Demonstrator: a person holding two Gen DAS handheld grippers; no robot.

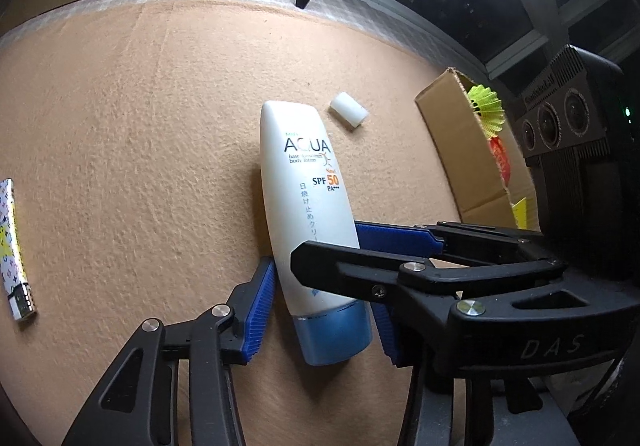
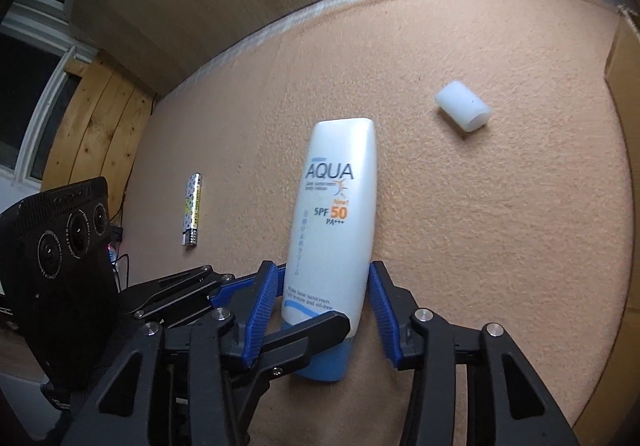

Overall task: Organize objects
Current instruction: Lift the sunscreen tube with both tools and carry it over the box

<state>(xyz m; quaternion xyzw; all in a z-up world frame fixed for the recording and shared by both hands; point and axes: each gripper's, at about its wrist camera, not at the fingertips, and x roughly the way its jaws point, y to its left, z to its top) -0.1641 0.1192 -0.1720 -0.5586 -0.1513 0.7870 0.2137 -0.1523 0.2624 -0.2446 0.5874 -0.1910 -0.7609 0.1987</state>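
Peach-coloured felt covers the table (image 1: pixel 120 126), lit hard from a lamp at the far edge, with wooden boards and dark window panes beyond.

At the near middle of it lies the sunscreen tube (image 1: pixel 304 190) (image 2: pixel 336 214), white with a blue cap, flat on its back. Its long axis runs near to far: cap end toward the person, crimped end pointing away and leaning a little left in the left wrist view. Both tools straddle the cap end from the near side. The left gripper (image 1: pixel 324 310) has its blue pads at either side of the tube at a narrow setting, the left pad touching or just off the wall; whether it truly pinches I cannot tell. The right gripper (image 2: pixel 324 310) brackets the same stretch, its right pad showing a sliver of felt between itself and the tube, so it looks not quite closed on it. The two tools cross each other, one finger lying over the tube near the cap.

Since the fingers already line up across the tube's short width, a squeeze and lift is probably all that is needed.

Farther right lies a small white cap (image 1: pixel 349 112) (image 2: pixel 463 112) on its side. At the far right is a cardboard box (image 1: pixel 456 150) holding a yellow-green shuttlecock (image 1: pixel 486 108). Well apart on the left lies a patterned lighter (image 1: pixel 16 246) (image 2: pixel 192 214).
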